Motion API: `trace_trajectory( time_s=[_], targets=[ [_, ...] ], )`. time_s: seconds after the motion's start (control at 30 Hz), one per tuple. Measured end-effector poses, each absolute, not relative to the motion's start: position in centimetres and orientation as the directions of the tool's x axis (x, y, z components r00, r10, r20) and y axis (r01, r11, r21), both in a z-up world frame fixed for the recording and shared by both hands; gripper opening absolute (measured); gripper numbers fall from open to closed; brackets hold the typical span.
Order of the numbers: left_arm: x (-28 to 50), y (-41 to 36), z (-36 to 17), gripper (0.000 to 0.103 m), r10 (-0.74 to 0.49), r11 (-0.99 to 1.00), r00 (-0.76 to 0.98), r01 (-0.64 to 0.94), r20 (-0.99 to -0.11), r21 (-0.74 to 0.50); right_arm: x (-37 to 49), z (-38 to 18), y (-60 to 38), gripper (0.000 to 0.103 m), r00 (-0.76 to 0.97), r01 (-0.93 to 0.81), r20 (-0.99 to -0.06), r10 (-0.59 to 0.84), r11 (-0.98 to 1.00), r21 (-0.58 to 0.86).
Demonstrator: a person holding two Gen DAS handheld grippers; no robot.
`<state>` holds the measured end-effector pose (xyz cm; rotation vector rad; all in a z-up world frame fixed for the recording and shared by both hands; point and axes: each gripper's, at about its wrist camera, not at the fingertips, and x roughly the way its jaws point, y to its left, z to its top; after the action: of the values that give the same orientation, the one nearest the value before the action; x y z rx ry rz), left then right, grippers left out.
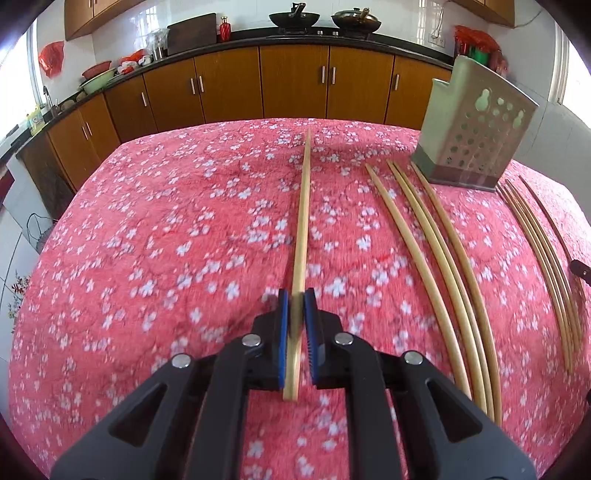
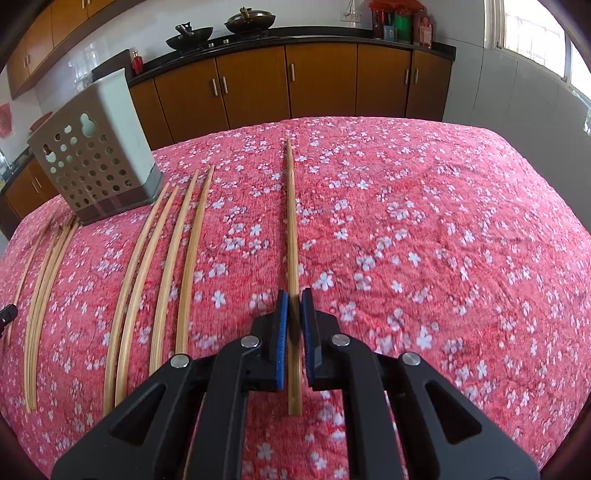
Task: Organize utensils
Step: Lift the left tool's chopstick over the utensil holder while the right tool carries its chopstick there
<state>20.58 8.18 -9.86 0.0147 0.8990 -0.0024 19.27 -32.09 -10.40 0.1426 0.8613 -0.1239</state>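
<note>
Left gripper (image 1: 294, 308): jaws pinched on a long pale bamboo chopstick (image 1: 303, 206), which runs forward from between the blue pads.
Right gripper (image 2: 294, 308): jaws pinched on a second bamboo chopstick (image 2: 291, 221).
Bench: covered by a red floral cloth (image 1: 166, 240).
Holder: a perforated grey utensil caddy (image 1: 476, 136) is stood between two rows of loose chopsticks (image 1: 443, 258).

One perforated holder (image 1: 476, 122) is counted on the cloth, and everything is tallied from it. To the holder's left, four loose chopsticks (image 1: 448, 258) are seen, and beyond them one more chopstick (image 1: 303, 221) is pinched in the left gripper (image 1: 294, 299). To the holder's right, four more (image 2: 192, 258) are laid out, and a fifth (image 2: 291, 221) is clamped in the right gripper (image 2: 294, 299). Ten are counted in all, with two grippers. Behind the holder, two woks (image 1: 293, 18) are spotted.
</note>
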Motion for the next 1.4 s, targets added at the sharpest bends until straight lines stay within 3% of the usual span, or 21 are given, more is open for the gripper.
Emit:
trace_trajectory(
  time_s=[0.17, 0.27, 0.6, 0.97, 1.23, 1.4],
  targets=[
    [20.3, 7.5, -9.4, 0.009, 0.038, 0.997, 0.636, 0.021, -0.771, 0.067, 19.1, -9.6, -31.7, 0.008, 0.652, 0.17, -0.755, -0.072, 0.984, 0.054],
    [19.6, 7.3, -6.7, 0.009, 0.031, 0.997, 0.698, 0.027, -0.716, 0.069, 18.4, -6.8, -32.0, 0.008, 0.717, 0.173, -0.693, -0.077, 0.983, 0.07],
    [18.9, 8.5, 4.3, 0.008, -0.049, 0.994, 0.865, -0.004, -0.499, -0.105, 17.4, 2.9, -32.8, 0.008, 0.88, 0.178, -0.462, -0.107, 0.978, 0.113],
    [20.2, 7.7, 7.7, 0.008, -0.014, 0.998, 0.896, -0.018, -0.443, -0.068, 19.3, 5.5, -32.5, 0.007, 0.898, 0.169, -0.426, -0.11, 0.98, 0.103],
    [20.1, 6.0, 15.6, 0.008, -0.054, 0.991, 0.967, 0.022, -0.248, -0.133, 19.7, 15.1, -30.1, 0.007, 0.982, 0.048, -0.191, -0.003, 0.971, 0.233],
    [20.0, 3.2, 18.5, 0.008, -0.103, 0.982, 0.986, 0.079, -0.131, -0.171, 19.6, 17.1, -27.7, 0.007, 0.996, -0.026, -0.076, 0.048, 0.963, 0.268]
  ],
)
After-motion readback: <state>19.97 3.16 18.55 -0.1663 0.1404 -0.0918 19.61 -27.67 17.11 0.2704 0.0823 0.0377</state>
